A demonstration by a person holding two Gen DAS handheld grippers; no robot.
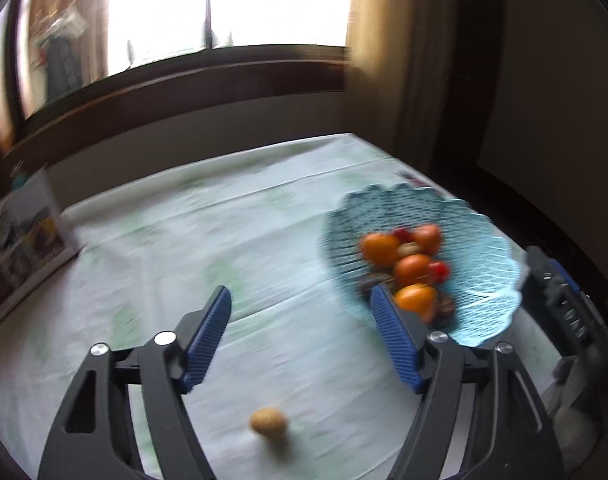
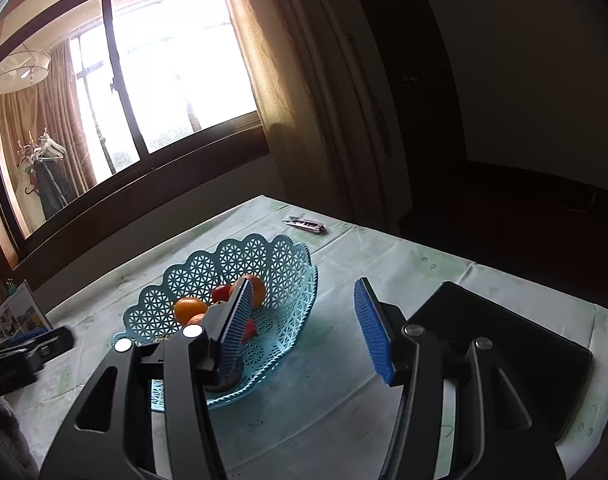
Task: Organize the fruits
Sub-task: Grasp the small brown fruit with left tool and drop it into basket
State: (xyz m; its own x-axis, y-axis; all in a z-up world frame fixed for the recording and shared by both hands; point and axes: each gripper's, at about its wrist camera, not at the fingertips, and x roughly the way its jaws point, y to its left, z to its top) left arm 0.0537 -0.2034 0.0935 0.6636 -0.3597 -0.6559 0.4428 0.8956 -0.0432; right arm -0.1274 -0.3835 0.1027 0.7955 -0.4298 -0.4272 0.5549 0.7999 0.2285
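Observation:
A light blue lattice basket (image 1: pixel 483 280) stands on the pale green tablecloth at the right and holds several oranges (image 1: pixel 379 248) and small red fruits (image 1: pixel 439 270). My left gripper (image 1: pixel 300 294) is open over the bare cloth just left of the basket, with nothing between its blue pads. A small tan round fruit (image 1: pixel 268 422) lies on the cloth below, between the gripper's arms. In the right wrist view my right gripper (image 2: pixel 304 286) is open and empty. Its left finger hangs over the basket (image 2: pixel 224 260) and hides part of the oranges (image 2: pixel 190 308).
A framed picture (image 1: pixel 24 240) leans at the table's left edge. A flat black object (image 2: pixel 503 340) lies right of the basket. A small silvery item (image 2: pixel 304 224) sits near the far edge. A window and curtain stand behind the table.

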